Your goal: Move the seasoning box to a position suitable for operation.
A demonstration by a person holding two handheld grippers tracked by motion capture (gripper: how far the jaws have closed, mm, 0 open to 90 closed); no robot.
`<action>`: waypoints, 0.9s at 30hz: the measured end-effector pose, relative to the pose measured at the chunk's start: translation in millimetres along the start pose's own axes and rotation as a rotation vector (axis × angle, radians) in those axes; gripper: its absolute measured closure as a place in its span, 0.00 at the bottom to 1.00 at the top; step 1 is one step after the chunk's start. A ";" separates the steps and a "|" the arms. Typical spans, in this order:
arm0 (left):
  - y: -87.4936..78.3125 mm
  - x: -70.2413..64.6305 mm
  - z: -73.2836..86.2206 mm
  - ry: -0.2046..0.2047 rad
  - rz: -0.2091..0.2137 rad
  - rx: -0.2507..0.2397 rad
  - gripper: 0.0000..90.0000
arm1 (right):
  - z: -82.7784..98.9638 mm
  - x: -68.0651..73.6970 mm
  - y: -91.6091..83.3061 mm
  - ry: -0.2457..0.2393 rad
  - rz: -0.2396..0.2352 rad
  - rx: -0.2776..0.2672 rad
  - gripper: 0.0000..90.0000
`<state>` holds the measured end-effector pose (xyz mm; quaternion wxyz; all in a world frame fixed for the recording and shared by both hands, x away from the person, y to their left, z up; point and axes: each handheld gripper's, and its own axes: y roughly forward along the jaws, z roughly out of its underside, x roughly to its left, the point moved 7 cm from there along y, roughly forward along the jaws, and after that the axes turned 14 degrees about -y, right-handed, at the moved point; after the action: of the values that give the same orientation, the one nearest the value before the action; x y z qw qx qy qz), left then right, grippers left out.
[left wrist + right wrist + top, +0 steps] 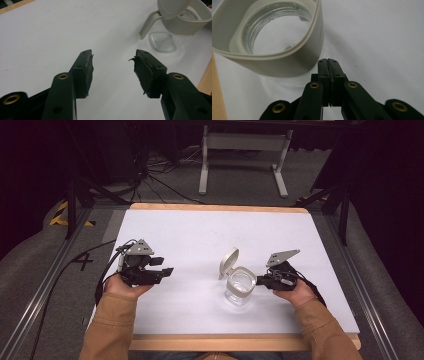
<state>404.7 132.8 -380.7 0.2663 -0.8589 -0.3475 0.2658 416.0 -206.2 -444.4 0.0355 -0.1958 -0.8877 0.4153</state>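
I find no brand or label on anything on the table; the only writing I can read is a dark "4" (pixel 82 261) marked on the grey floor strip left of the table.

Nearest me, both forearms in tan sleeves (pixel 111 322) come in from the bottom of the high view, cut off by the edge. My left hand (pixel 121 285) rests on the white table (pixel 200 232) near its left side, holding the left gripper (pixel 162 267) with its jaws pointing right toward the jar. In the left gripper view the jaws stand well apart with bare table between them; the right-hand pad (pixel 142 73) looks torn and frayed at its tip.

My right hand (pixel 296 292) holds the right gripper (pixel 260 281) pointing left, its tips right up against the jar's collar. In the right gripper view the two jaws are pressed flat together with nothing between them; whether the tips touch the collar I cannot tell.

The glass jar (pixel 239 292) stands upright in the near middle of the table, with a beige collar (pixel 274 62) round its mouth and its hinged lid (pixel 228 262) flipped up and open to the left. The clear glass body is hard to make out against the white top.

Beyond the table, a grey metal stand (pixel 244 145) and loose cables (pixel 155 175) fade into darkness.
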 end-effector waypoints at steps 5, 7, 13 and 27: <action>4.8 -1.9 -3.9 0.010 0.007 0.013 0.54 | 2.3 6.5 -1.6 -0.016 -0.008 0.016 0.99; 7.3 -3.6 -5.5 0.015 0.013 0.009 0.54 | 3.0 10.1 -2.1 -0.021 -0.015 0.018 0.99; 11.0 -6.1 -9.4 0.017 0.027 0.017 0.54 | 5.8 18.0 0.0 -0.040 -0.033 0.023 0.99; 23.3 -11.7 -17.4 0.040 0.055 0.031 0.55 | 6.3 43.7 5.0 -0.104 -0.070 0.053 0.99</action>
<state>419.2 105.1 -380.0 0.2790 -0.8690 -0.3143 0.2611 375.9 -191.5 -456.6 0.0089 -0.1419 -0.8832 0.4469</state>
